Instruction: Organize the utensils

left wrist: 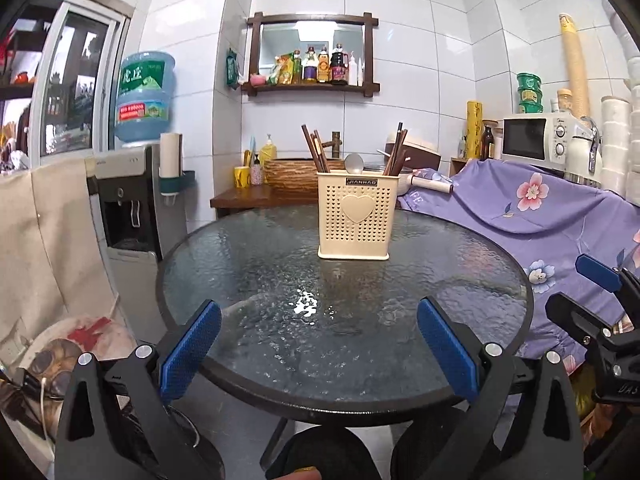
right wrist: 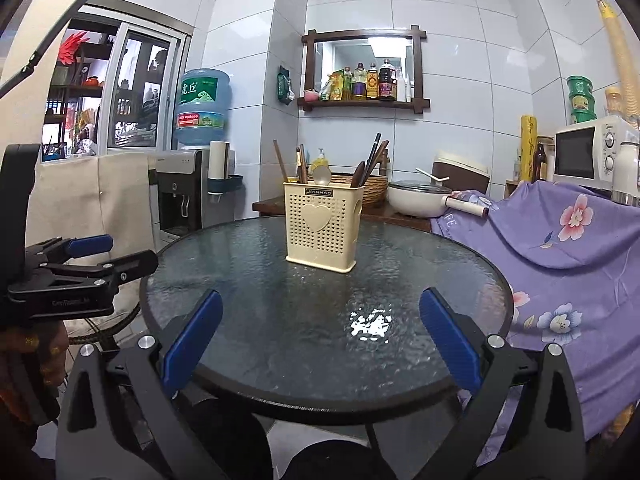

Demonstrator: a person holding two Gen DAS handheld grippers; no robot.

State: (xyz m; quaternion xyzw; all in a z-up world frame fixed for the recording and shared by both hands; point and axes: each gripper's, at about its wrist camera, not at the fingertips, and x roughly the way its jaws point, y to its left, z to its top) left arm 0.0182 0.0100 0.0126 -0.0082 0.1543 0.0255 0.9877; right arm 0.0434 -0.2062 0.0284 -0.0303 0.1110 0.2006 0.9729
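A cream perforated utensil holder (left wrist: 354, 220) with a heart on its front stands upright at the far side of a round glass table (left wrist: 280, 280). It holds dark chopsticks (left wrist: 316, 154) and a metal spoon (left wrist: 354, 163). The holder also shows in the right wrist view (right wrist: 323, 233). My left gripper (left wrist: 320, 328) is open and empty above the table's near edge. My right gripper (right wrist: 322, 324) is open and empty too, at the near edge. Each gripper shows at the side of the other's view.
A purple floral cloth (left wrist: 540, 208) covers something right of the table. A water dispenser (left wrist: 128, 200) stands at the left. A wooden counter behind holds a woven basket (left wrist: 292, 174), a white pot (right wrist: 416, 198) and a microwave (left wrist: 536, 140).
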